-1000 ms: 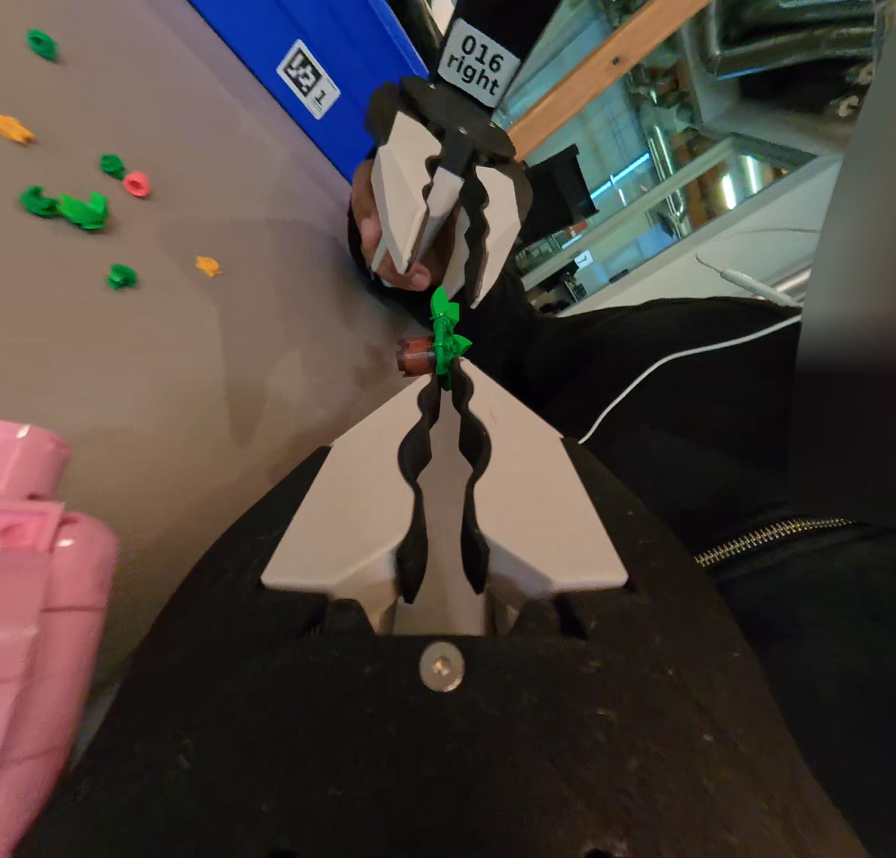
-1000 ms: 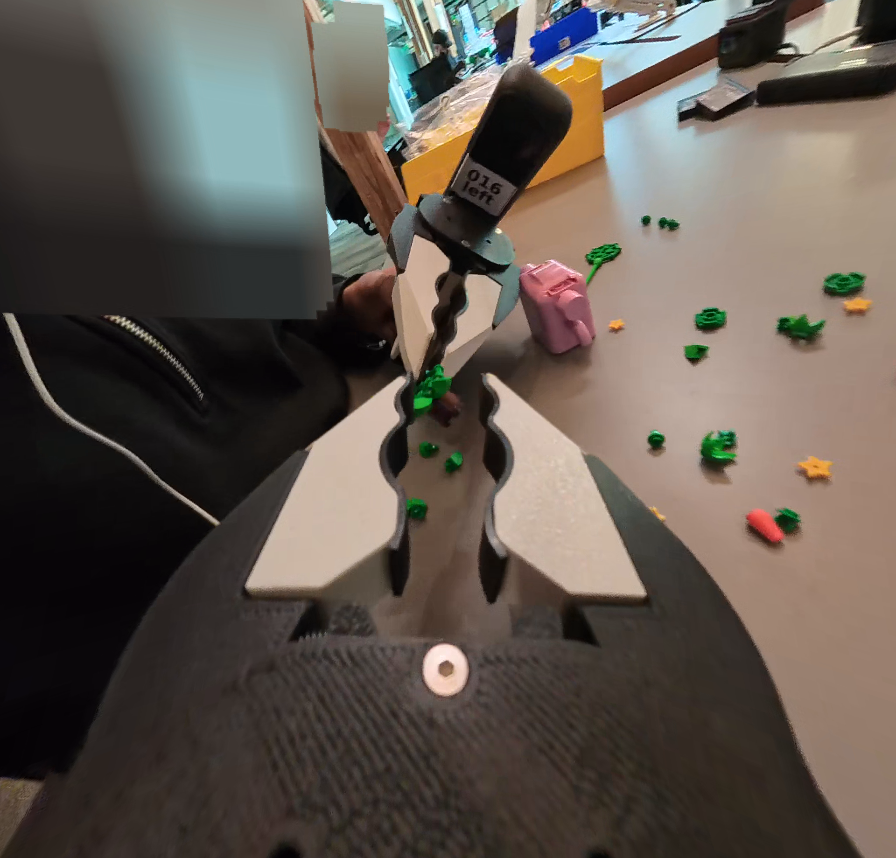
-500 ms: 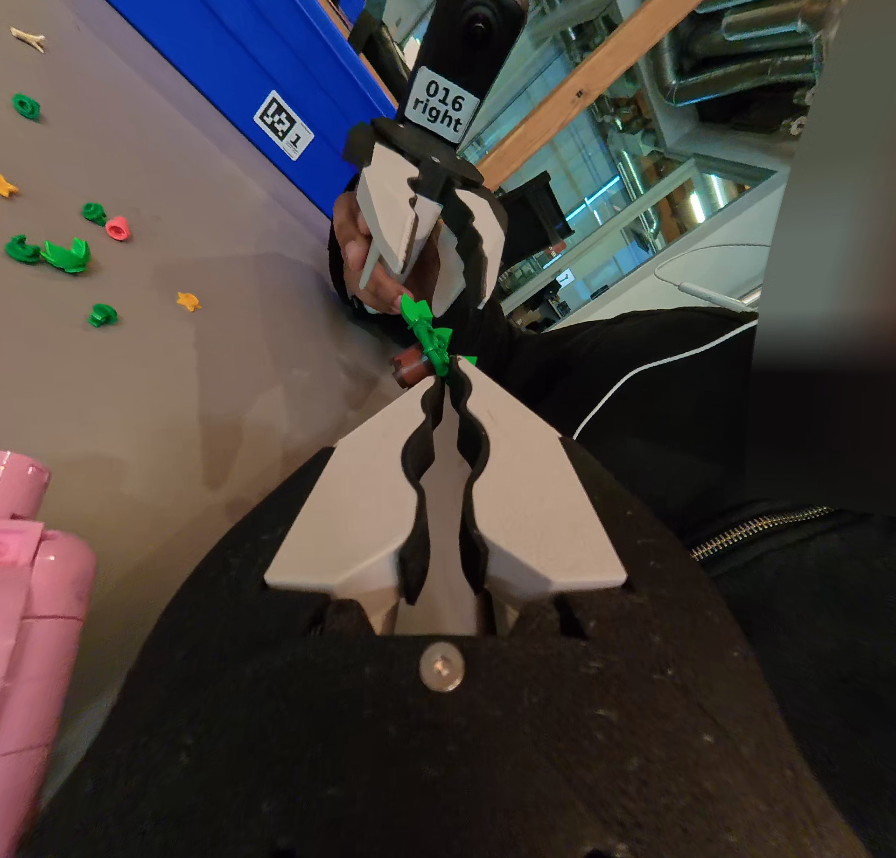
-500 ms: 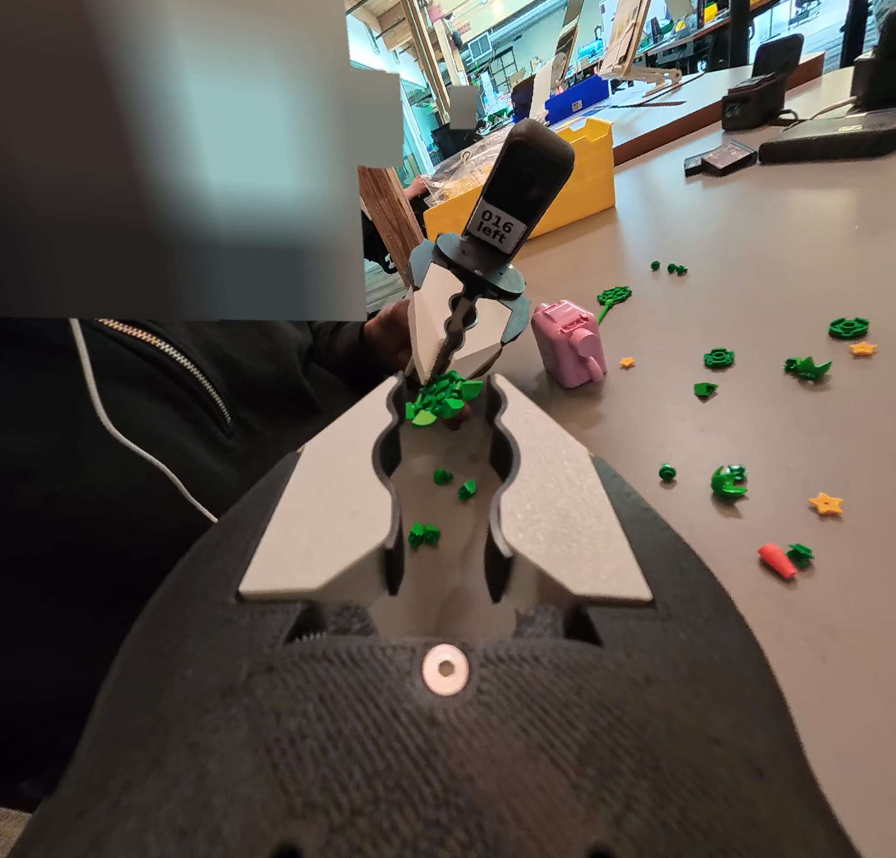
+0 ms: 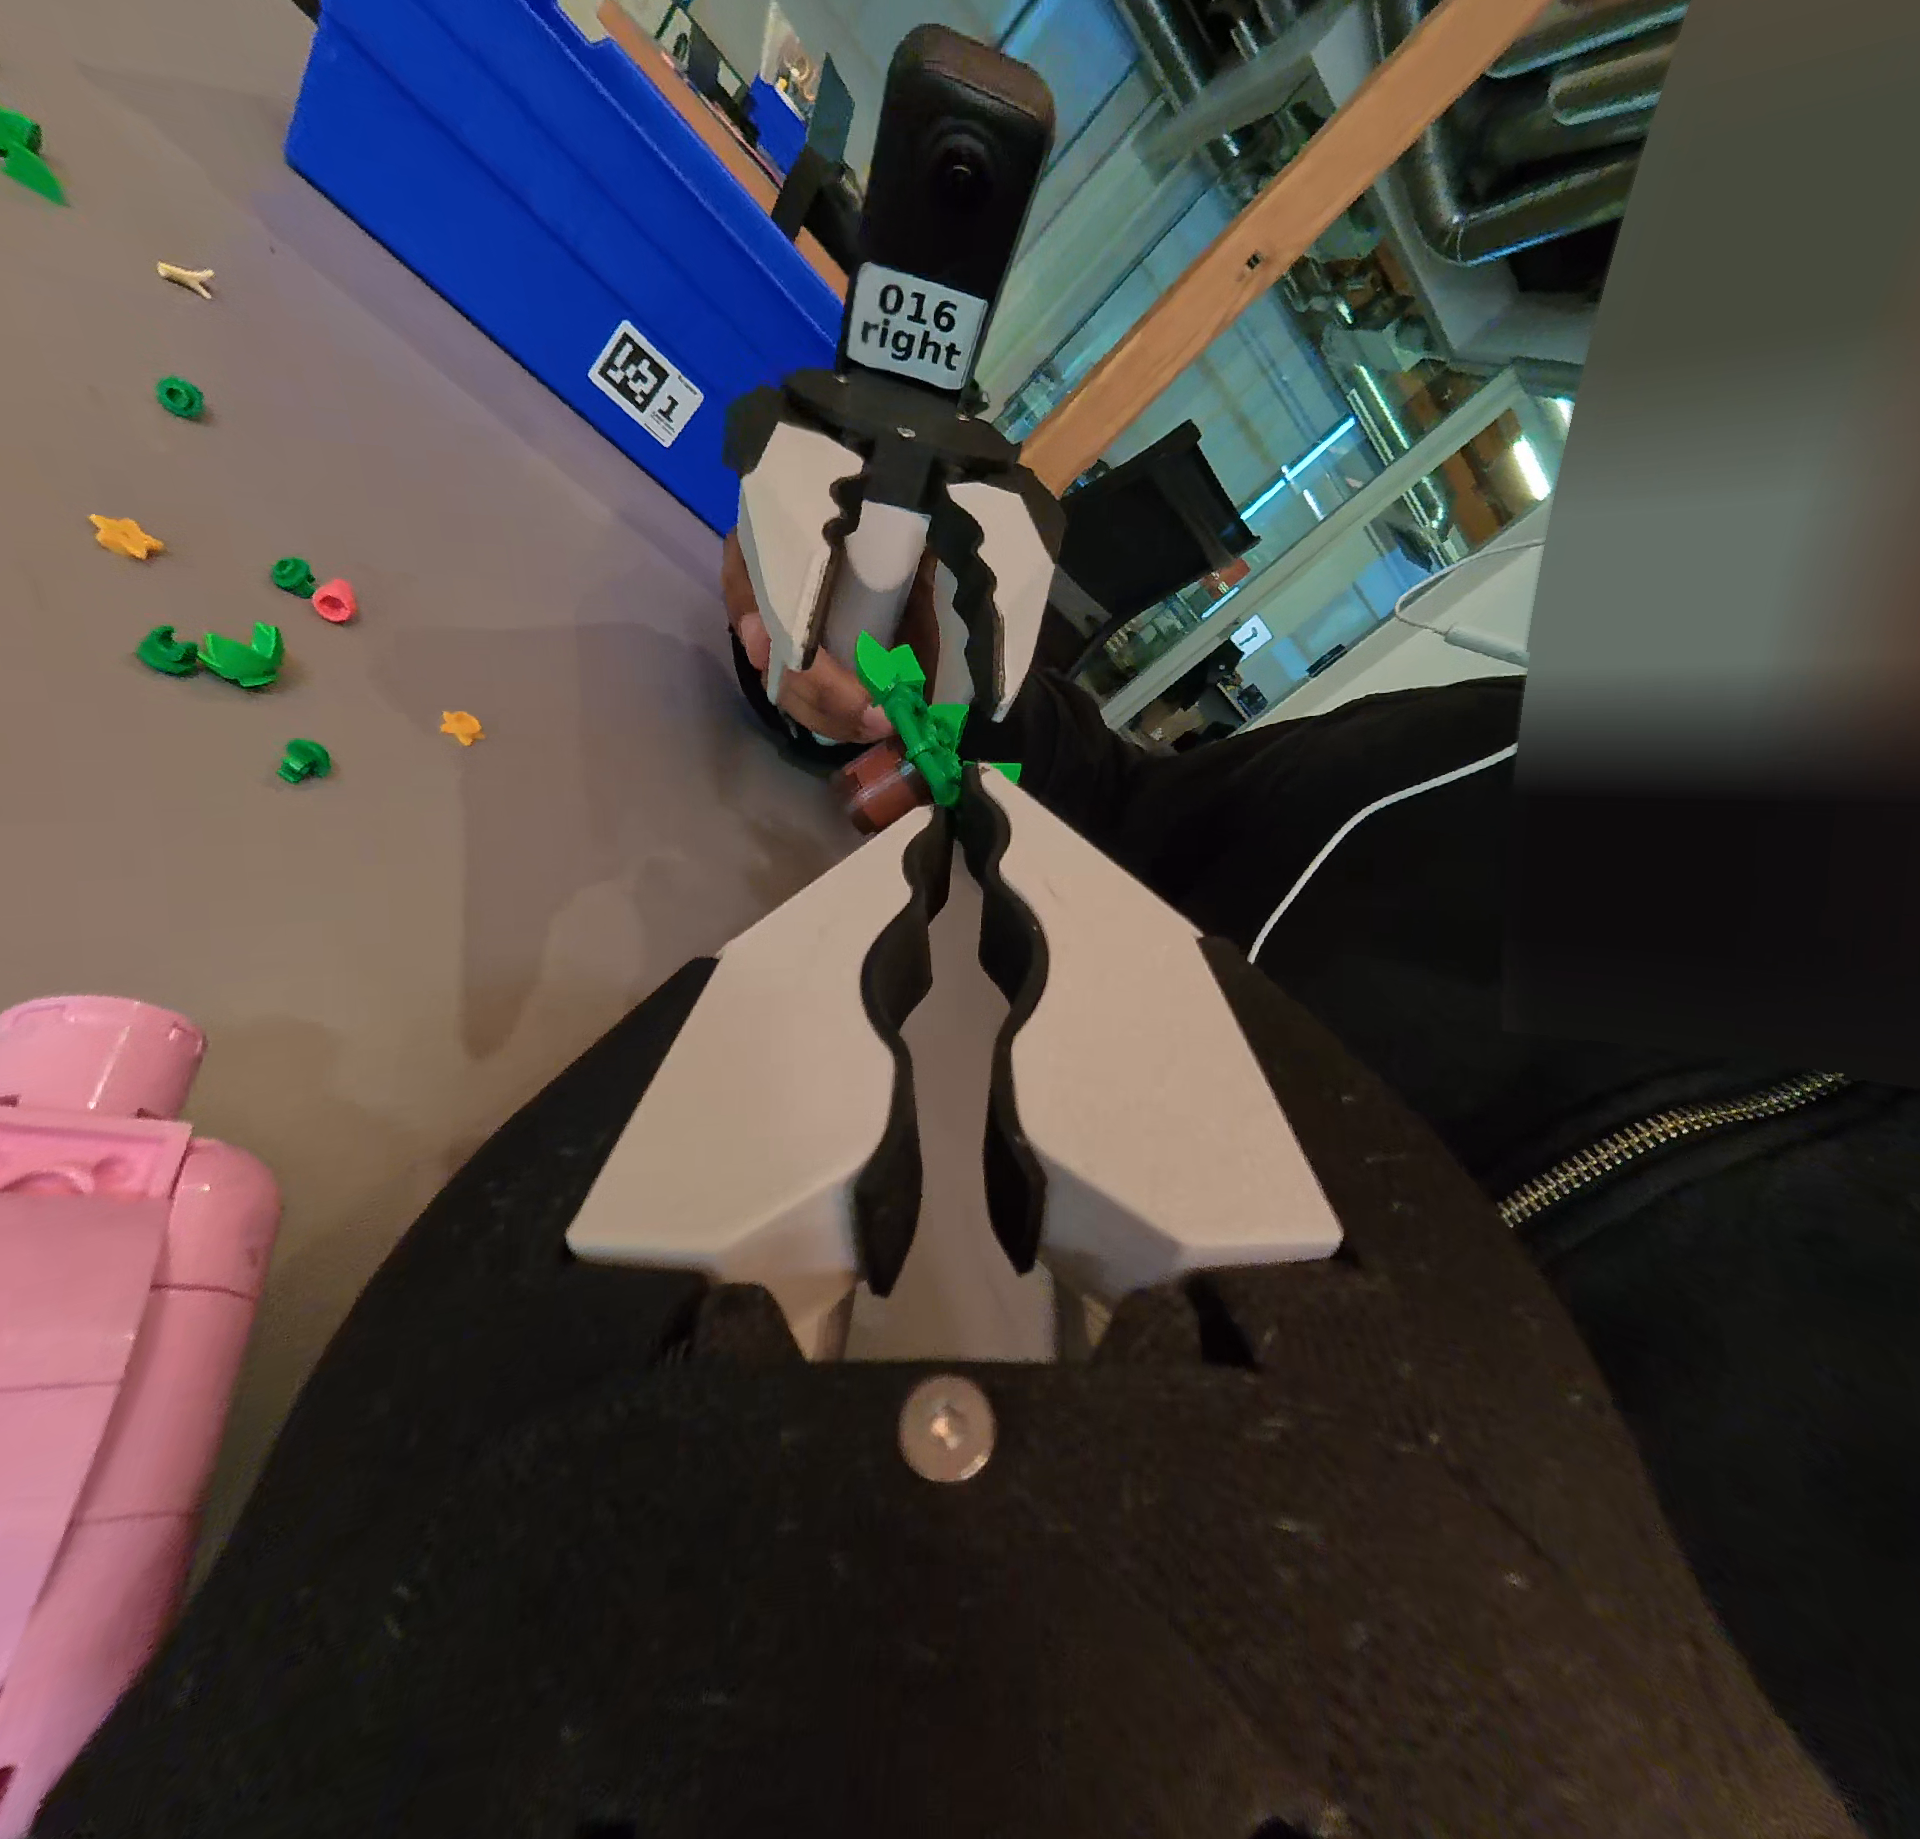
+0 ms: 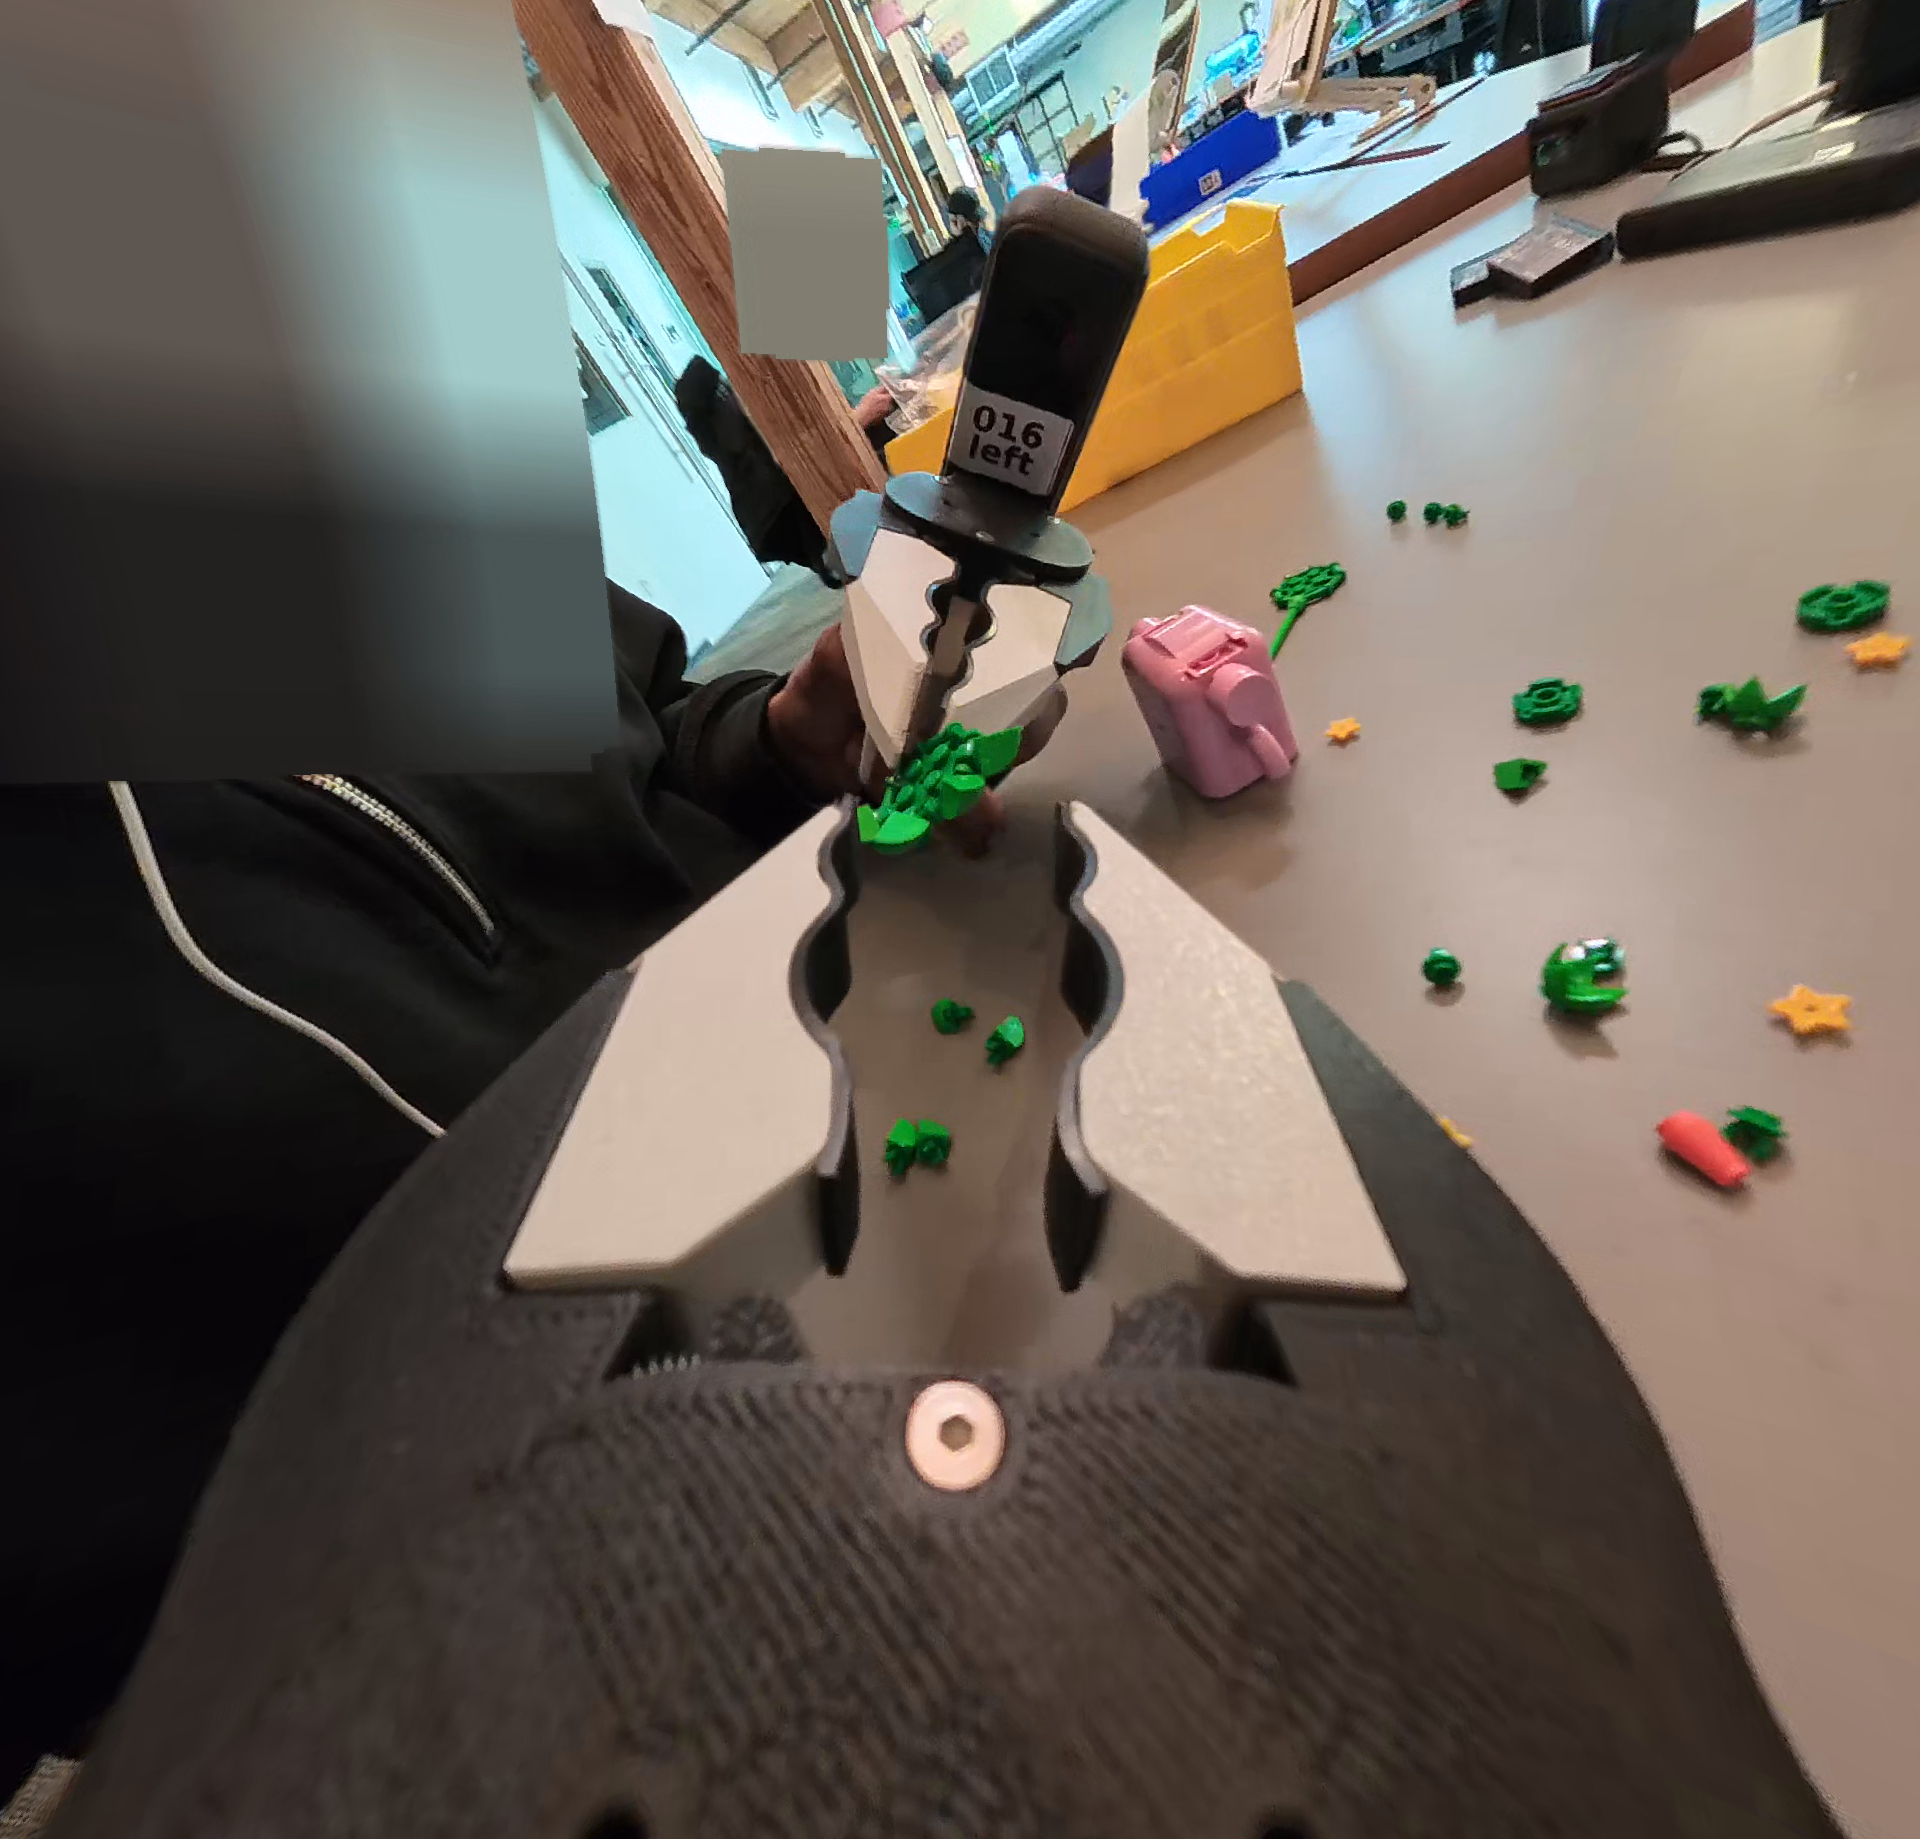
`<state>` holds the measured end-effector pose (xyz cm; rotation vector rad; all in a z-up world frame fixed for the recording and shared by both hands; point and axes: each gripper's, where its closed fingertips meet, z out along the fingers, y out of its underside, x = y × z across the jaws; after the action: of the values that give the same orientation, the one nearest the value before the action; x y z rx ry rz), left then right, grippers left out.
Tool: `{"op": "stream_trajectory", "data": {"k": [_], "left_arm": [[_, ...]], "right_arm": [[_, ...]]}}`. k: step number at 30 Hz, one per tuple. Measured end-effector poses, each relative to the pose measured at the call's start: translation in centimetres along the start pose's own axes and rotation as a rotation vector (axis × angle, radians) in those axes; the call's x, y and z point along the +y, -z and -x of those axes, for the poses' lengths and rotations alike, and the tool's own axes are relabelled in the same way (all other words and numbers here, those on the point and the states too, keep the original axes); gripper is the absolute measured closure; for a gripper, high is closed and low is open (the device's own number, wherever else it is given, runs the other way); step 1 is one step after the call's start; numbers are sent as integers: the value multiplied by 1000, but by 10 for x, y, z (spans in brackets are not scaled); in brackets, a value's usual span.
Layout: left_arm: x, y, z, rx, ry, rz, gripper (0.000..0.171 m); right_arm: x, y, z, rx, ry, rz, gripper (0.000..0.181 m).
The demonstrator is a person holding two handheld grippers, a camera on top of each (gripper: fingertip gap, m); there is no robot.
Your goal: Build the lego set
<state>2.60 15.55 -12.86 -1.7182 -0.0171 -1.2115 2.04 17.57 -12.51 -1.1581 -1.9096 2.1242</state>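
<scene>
Grey table underneath everything, strewn with small plastic pieces. Blue bin at the table's far edge in the left wrist view; yellow bin far back on the table in the right wrist view. Pink block standing on the table, just beside the left gripper. Left gripper lifted off the table near its front edge, jaws pressed narrow and clamped on a green leafy stem with a brown round piece fixed at its side. Right gripper facing it above the table, jaws spread wide with nothing between them, tips just short of the green leaves. On the table past the pink block: green rings and leaf pieces, orange stars, a red carrot-like piece. On the table under the right gripper's jaws: three tiny green bits.
</scene>
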Motion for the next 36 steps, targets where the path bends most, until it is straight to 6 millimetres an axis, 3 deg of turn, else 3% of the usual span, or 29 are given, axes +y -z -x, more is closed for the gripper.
{"op": "stream_trajectory", "data": {"k": [13, 21, 26, 29, 36], "left_arm": [[5, -5, 2, -27, -39, 26, 171], [8, -7, 3, -40, -56, 46, 171], [13, -9, 5, -67, -86, 81, 171], [17, -11, 7, -85, -114, 106, 171], [16, -11, 11, -113, -121, 89, 169]], "right_arm": [[10, -10, 8, -96, -123, 30, 154], [2, -2, 2, -84, -164, -18, 160], [7, -4, 1, -84, -189, 5, 163], [9, -4, -1, -82, -207, 20, 175], [8, -2, -3, -74, -239, 15, 176]]}}
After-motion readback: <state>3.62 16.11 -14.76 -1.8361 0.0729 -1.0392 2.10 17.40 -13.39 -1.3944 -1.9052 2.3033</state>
